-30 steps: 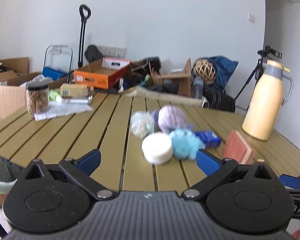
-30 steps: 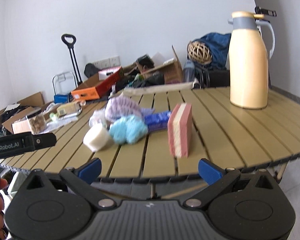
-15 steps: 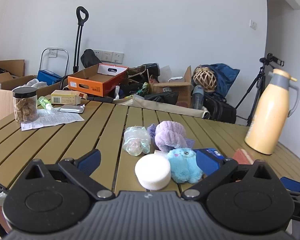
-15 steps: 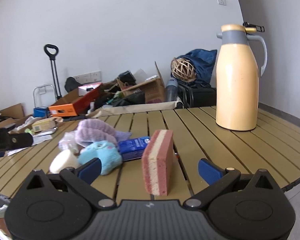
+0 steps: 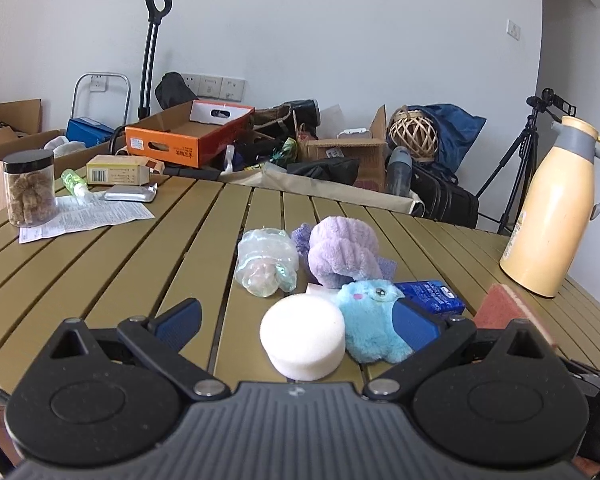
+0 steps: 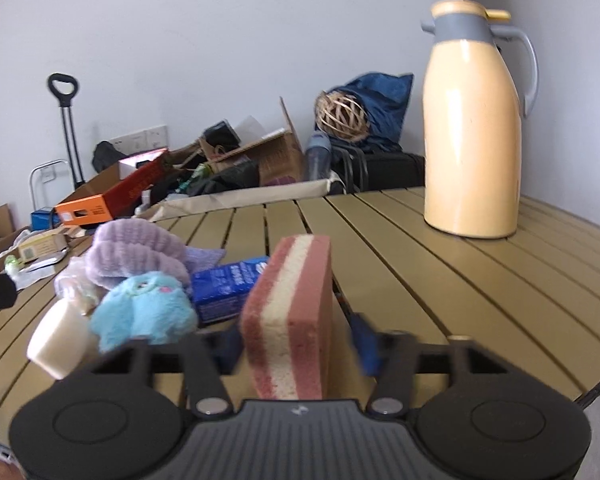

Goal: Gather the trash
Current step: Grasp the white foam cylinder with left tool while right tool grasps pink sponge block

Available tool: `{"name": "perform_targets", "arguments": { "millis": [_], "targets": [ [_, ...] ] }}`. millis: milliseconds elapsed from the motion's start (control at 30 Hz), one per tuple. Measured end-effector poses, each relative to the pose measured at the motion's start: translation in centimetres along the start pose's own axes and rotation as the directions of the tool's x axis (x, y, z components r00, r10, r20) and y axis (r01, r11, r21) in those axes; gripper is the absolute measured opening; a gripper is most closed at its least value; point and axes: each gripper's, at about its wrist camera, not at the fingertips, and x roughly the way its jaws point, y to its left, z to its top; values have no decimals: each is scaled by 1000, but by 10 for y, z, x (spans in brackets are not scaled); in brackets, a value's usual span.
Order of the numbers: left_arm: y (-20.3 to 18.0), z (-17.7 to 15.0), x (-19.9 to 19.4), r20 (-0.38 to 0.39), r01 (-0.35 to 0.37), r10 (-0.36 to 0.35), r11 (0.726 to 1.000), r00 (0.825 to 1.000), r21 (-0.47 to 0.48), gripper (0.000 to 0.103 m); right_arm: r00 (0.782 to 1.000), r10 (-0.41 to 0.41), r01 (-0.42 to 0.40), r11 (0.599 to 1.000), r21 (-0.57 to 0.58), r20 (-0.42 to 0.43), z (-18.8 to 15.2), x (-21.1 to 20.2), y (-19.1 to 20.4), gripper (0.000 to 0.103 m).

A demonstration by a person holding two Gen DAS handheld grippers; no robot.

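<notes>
A pile lies on the slatted table: a crumpled clear plastic bottle, a purple plush, a blue plush toy, a white foam disc and a blue packet. My left gripper is open, its fingers either side of the white disc and blue toy. A pink and cream sponge stands on edge. My right gripper has its fingers around the sponge, narrowed but with small gaps; I cannot tell if they touch it.
A cream thermos jug stands at the table's right. A jar, a paper sheet, a small box and a foil pack lie at the far left. Boxes and bags crowd the floor behind.
Both grippers have moved forward over the table. The left now straddles the white disc. The right has closed in around the sponge.
</notes>
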Motion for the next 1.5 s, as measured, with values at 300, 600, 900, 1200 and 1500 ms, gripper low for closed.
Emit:
{"name": "perform_targets", "arguments": {
  "millis": [300,600,900,1200,1500],
  "targets": [
    [0,-3,26,-42,-29,28,1000,999,-5,103,999,7,-10,999,48,49,0,-12,-6,30],
    [3,-11,46,-72,-43,39,998,997,-52,103,998,0,-5,998,64,68,-1,-22,-12,30],
    [-1,-18,53,-68,-57,54,998,996,-38,90,997,0,-5,997,72,76,-3,-23,-13,30],
    [-1,-21,54,-85,-18,17,1000,996,-10,58,997,12,-17,997,71,77,-4,-25,-12,30],
    [1,-15,43,-64,2,-2,1000,998,-7,57,997,21,-27,997,69,78,-4,-26,-11,30]
  ]
}}
